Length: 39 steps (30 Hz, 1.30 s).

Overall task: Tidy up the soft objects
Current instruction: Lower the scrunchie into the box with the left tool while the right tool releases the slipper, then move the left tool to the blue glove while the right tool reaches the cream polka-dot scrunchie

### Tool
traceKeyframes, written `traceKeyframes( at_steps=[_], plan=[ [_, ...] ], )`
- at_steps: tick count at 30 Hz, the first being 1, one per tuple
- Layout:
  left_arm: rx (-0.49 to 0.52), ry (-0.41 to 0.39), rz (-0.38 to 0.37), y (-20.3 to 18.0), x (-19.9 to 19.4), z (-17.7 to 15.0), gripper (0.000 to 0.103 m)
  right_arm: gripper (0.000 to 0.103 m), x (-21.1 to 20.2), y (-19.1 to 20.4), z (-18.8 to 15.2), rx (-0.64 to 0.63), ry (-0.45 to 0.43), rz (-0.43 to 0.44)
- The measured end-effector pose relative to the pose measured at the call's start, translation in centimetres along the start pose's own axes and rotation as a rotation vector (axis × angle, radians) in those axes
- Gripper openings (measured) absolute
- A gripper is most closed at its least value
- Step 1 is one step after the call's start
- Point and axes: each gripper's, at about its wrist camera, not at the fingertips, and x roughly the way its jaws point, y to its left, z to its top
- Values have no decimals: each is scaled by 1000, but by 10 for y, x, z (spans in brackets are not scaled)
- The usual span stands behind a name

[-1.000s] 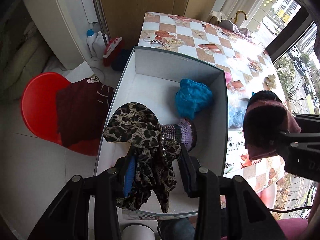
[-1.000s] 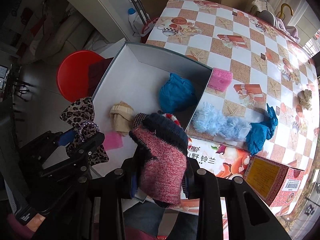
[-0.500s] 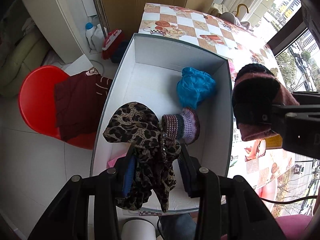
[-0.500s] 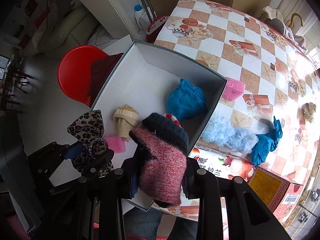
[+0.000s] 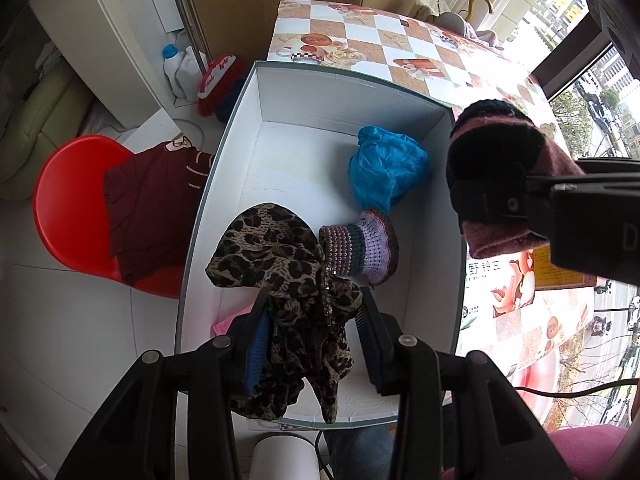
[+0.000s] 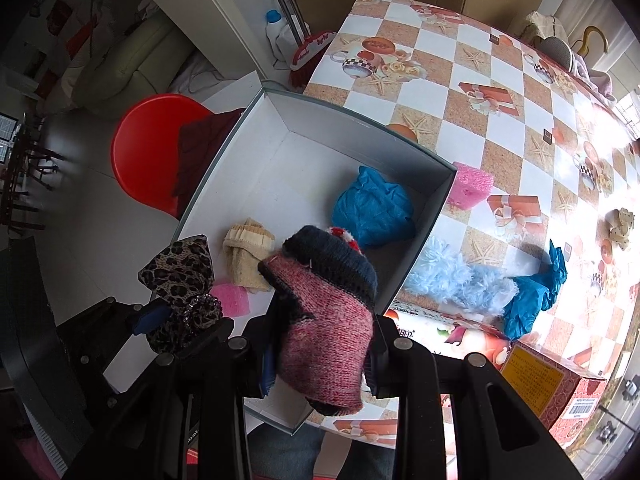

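My left gripper (image 5: 310,344) is shut on a leopard-print cloth (image 5: 280,264) and holds it above the near end of the white box (image 5: 344,108). My right gripper (image 6: 320,354) is shut on a pink and dark knit hat (image 6: 326,320), held over the box's near right side; the hat also shows in the left wrist view (image 5: 500,172). Inside the box lie a blue cloth (image 6: 372,210), a beige knit piece (image 6: 248,256), a pink cloth (image 6: 232,298) and a purple knit hat (image 5: 360,248).
On the checkered table (image 6: 500,80) lie a pink fluffy cloth (image 6: 470,184), a light blue fluffy piece (image 6: 456,276), a blue cloth (image 6: 536,292), a small plush toy (image 6: 620,222) and a red carton (image 6: 556,384). A red stool (image 5: 76,208) with a maroon garment stands left.
Both grippers have risen, so the box looks smaller and lower in both views. The right gripper with the knit hat moved left, over the box's right side. Both holds are unchanged.
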Motion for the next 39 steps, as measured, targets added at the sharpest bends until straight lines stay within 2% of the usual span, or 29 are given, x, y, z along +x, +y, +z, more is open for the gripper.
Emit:
traceKeyframes(
  at_steps=[12,14,15,16,17,18,21,23,24,25,26,27,31,39],
  plan=[
    [12,-15,8,-3,-3,2,50,33,6,3,8,-20,12,-1],
    [8,-16,12,-3,-4,2,54,33,6,4,9,-28,14,12],
    [5,-16,19,-3,-4,2,61,34,6,5,10,-33,16,19],
    [1,-15,27,-3,-4,2,68,41,5,6,11,-37,16,25],
    [-3,-16,31,-2,-4,2,70,54,4,6,12,-38,13,27],
    [-8,-11,31,-2,-4,2,72,58,2,6,12,-39,6,30],
    [-33,25,-4,1,1,2,77,61,-2,5,14,-36,-2,32],
    [-53,13,-38,3,0,1,82,65,-3,4,15,-31,4,35],
    [-61,8,-52,3,0,1,84,72,-4,3,16,-26,7,36],
    [-72,6,-69,4,-1,1,89,90,-5,1,16,-19,6,37],
    [-87,1,-88,6,-2,2,92,100,-6,-1,16,-11,5,23],
    [-100,1,-98,7,-2,3,103,102,-7,-4,16,-2,6,24],
    [-131,0,-100,9,-3,10,103,102,-7,-11,20,30,53,38],
    [-123,-19,-101,6,-17,19,103,102,-28,-22,19,61,16,69]
  ],
)
